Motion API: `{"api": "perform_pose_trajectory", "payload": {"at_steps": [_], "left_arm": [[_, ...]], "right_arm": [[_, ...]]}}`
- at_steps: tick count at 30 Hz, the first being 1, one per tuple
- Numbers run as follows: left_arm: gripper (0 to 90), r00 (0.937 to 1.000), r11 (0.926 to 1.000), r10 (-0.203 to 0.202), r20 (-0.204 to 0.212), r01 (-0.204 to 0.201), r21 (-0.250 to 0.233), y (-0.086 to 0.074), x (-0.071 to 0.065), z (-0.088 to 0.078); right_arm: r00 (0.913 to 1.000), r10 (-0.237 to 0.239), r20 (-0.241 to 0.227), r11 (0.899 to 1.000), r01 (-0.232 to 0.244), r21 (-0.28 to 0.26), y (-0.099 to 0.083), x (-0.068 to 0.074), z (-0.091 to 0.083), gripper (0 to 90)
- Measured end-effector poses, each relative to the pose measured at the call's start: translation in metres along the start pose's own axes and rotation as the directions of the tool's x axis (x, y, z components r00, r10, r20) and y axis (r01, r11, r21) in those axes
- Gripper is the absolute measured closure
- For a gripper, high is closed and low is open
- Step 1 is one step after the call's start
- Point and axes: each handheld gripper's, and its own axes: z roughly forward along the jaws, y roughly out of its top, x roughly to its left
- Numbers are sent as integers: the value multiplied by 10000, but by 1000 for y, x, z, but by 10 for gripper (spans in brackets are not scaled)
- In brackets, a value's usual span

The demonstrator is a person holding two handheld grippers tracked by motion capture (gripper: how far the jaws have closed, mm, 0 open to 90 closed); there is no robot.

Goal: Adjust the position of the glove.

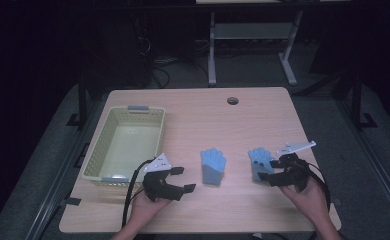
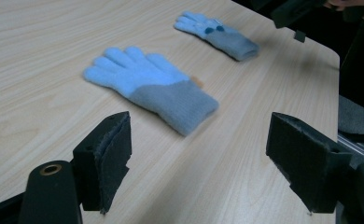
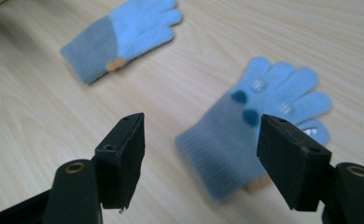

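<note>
A wooden table (image 1: 263, 107) is seen from above, with rounded corners and a small round hole (image 1: 232, 100) near its far edge. One pale green basket (image 1: 96, 150) is set along the left edge, and its near rim is just beside the left gripper (image 1: 183, 179). Open tabletop is left across the far half and along the near edge between the two hands.

Two blue gloves with grey cuffs are laid flat, well apart from each other and from every edge. The left glove (image 1: 213, 167) is placed near the middle, fingers pointed away from the person; in the left gripper view it (image 2: 150, 87) is seen ahead of the jaws, untouched. The right glove (image 1: 259, 163) is found just beside the right gripper (image 1: 269, 169); in the right gripper view it (image 3: 259, 123) is marked by dark dots, and its cuff is framed between the jaws.

Two grippers are held, one in each hand. Both are spread wide, and nothing is clasped by either.
</note>
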Motion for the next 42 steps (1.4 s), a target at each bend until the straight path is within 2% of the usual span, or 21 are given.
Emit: {"api": "perform_pose_trajectory", "payload": {"at_steps": [9, 10, 18, 20, 22, 25, 27, 28, 33, 36, 37, 42], "left_arm": [[220, 9998, 9999, 164, 64, -164, -23, 1, -2, 0], [220, 9998, 9998, 170, 72, -169, -56, 1, -3, 0], [220, 9998, 9999, 164, 79, -164, -11, 0, -3, -1], [220, 9998, 9999, 160, 72, -159, -32, 0, -3, -1], [220, 9998, 9999, 170, 87, -170, -27, 0, -2, -1], [219, 9998, 10000, -32, 180, 33, -32, 0, -1, 0], [212, 9989, 9993, -318, 337, 324, -173, 1, 0, -2], [212, 9990, 9991, -323, 311, 332, -282, 1, 1, -2], [212, 9985, 9983, -463, 276, 472, -335, 0, 4, -5], [212, 9986, 9984, -445, 267, 455, -350, 1, 3, -5], [205, 9987, 9988, -378, 333, 388, -305, 0, 3, -5], [206, 9990, 9991, -341, 301, 348, -226, -1, 3, -3]], "right_arm": [[9998, 3, 201, 9996, -8, 271, 19, -15, 6, 387], [9996, 11, 283, 9989, -24, 474, 21, -19, 9, 412], [9993, 101, 369, 9944, -139, 1045, 25, -28, 24, 506], [9990, 12, 449, 9899, -76, 1414, 25, -29, 33, 535], [9990, -47, 447, 9882, -22, 1533, 25, -30, 36, 540], [9987, -34, 517, 9818, -65, 1896, 26, -31, 45, 584], [9966, -320, 760, 9726, 135, 2320, 25, -30, 51, 610], [9964, -363, 760, 9679, 161, 2509, 24, -30, 54, 614], [9958, -435, 812, 9671, 216, 2535, 21, -28, 59, 654], [9946, -464, 926, 9694, 225, 2444, 19, -27, 59, 713], [9949, -486, 881, 9685, 254, 2475, 19, -26, 59, 771], [9966, -273, 782, 9705, 76, 2412, 20, -28, 59, 831]]}}
